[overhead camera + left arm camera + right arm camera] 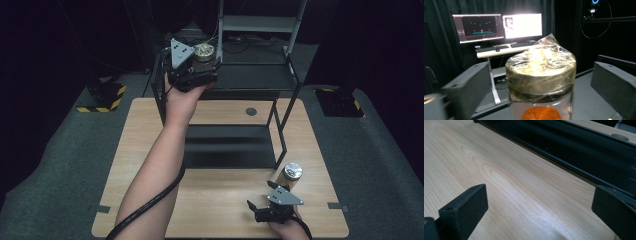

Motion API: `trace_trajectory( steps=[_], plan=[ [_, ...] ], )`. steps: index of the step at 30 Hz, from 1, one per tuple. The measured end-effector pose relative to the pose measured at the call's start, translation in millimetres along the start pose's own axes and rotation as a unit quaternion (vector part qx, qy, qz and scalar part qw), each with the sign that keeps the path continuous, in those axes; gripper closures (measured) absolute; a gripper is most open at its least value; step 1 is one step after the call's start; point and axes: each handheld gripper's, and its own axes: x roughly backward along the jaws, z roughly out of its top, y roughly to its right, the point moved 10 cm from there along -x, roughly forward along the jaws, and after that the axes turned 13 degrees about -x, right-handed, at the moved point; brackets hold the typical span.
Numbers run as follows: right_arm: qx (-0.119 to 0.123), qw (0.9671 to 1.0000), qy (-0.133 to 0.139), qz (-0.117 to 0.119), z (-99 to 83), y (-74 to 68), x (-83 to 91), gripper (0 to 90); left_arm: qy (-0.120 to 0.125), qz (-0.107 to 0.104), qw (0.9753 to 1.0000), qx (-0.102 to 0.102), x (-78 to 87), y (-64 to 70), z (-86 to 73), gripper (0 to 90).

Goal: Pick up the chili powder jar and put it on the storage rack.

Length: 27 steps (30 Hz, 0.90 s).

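A wrapped-lid jar (541, 75) on the top shelf (250, 77) is flanked, untouched, by the wide-spread left gripper (200, 67), so closing is judged next, while the right gripper (260, 209) is held wide over the table (150, 125).

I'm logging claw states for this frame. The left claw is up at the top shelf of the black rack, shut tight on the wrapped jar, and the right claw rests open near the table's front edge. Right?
Not quite. In the left gripper view the left claw stands open, with gaps between its jaws and the wrapped jar. The rest holds: the right claw is open near the table front edge.
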Motion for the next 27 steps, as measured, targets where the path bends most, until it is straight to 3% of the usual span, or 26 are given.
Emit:
trace_trajectory(
  steps=[7, 15, 27],
  plan=[
    [0.003, 1.0, 0.0, -0.001, 0.0, -0.6, -0.2, 0.0, 0.005, -0.004, 1.0, -0.001, 12.5, 1.3, 1.8, 0.4],
    [0.004, 1.0, -0.001, -0.001, 0.0, -0.9, -0.1, 0.0, -0.007, -0.003, 0.9999, -0.009, 33.3, 4.0, 1.9, 0.4],
    [0.004, 1.0, -0.001, 0.0, 0.0, -1.1, -0.2, 0.0, 0.007, -0.002, 0.9999, -0.012, 70.5, 10.2, -5.1, 0.4]
  ],
)
